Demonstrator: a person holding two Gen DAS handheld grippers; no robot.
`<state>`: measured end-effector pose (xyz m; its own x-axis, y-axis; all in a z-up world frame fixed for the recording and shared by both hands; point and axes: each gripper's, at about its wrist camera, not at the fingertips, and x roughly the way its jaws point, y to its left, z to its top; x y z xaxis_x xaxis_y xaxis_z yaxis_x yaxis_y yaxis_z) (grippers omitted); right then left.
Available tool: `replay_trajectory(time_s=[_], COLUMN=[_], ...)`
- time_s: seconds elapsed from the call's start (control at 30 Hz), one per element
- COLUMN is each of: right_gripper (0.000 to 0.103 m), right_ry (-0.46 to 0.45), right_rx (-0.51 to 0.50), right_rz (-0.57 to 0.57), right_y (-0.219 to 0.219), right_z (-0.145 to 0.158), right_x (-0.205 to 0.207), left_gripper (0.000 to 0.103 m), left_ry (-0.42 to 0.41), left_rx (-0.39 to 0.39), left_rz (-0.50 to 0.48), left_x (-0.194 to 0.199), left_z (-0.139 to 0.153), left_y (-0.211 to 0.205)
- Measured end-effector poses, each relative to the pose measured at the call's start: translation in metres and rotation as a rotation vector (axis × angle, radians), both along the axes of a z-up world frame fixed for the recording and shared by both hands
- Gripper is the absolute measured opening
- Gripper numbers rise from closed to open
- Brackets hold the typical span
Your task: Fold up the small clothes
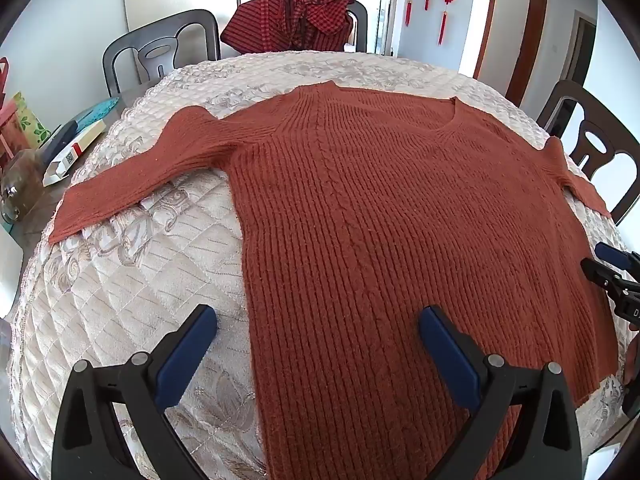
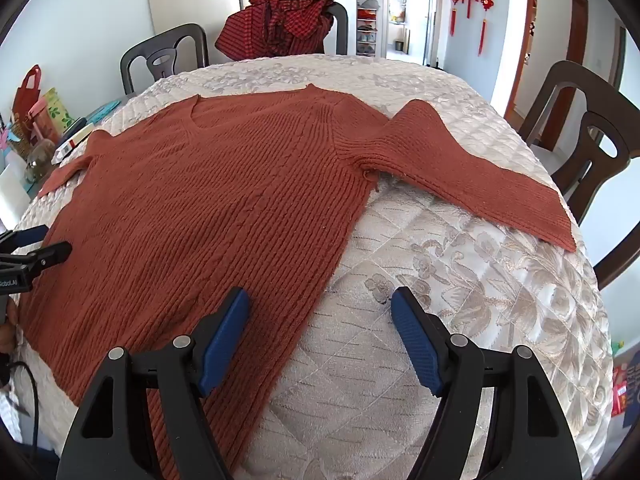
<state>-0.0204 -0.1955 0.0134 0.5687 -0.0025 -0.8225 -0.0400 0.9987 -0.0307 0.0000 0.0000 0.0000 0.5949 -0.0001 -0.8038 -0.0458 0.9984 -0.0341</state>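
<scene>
A rust-orange knit sweater (image 1: 384,216) lies flat, front up, on the quilted cream table cover (image 1: 120,288), neckline at the far side, both sleeves spread out. It also shows in the right wrist view (image 2: 208,208). My left gripper (image 1: 318,322) is open and empty, hovering over the sweater's left hem edge. My right gripper (image 2: 320,304) is open and empty, straddling the sweater's right hem edge. The right gripper shows at the right edge of the left wrist view (image 1: 612,268); the left gripper shows at the left edge of the right wrist view (image 2: 36,248).
A red checked garment (image 1: 296,16) is draped on a far chair (image 1: 358,24). Dark chairs stand at the far left (image 1: 160,50) and at the right (image 2: 592,136). Boxes, bags and a glass jar (image 1: 20,192) sit on the table's left end.
</scene>
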Motion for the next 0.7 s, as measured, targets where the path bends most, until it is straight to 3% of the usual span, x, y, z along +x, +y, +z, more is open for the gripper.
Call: replay_trajectory(time_s=[0.7], right_gripper=[0.074], right_ry=[-0.002], right_rx=[0.001], right_rz=[0.0], right_y=[-0.0006], right_z=[0.0], right_x=[0.0001], left_gripper=[0.103], left_ry=[-0.011], left_rx=[0.006], left_rz=[0.0], left_x=[-0.0012], left_z=[0.003], left_y=[0.002])
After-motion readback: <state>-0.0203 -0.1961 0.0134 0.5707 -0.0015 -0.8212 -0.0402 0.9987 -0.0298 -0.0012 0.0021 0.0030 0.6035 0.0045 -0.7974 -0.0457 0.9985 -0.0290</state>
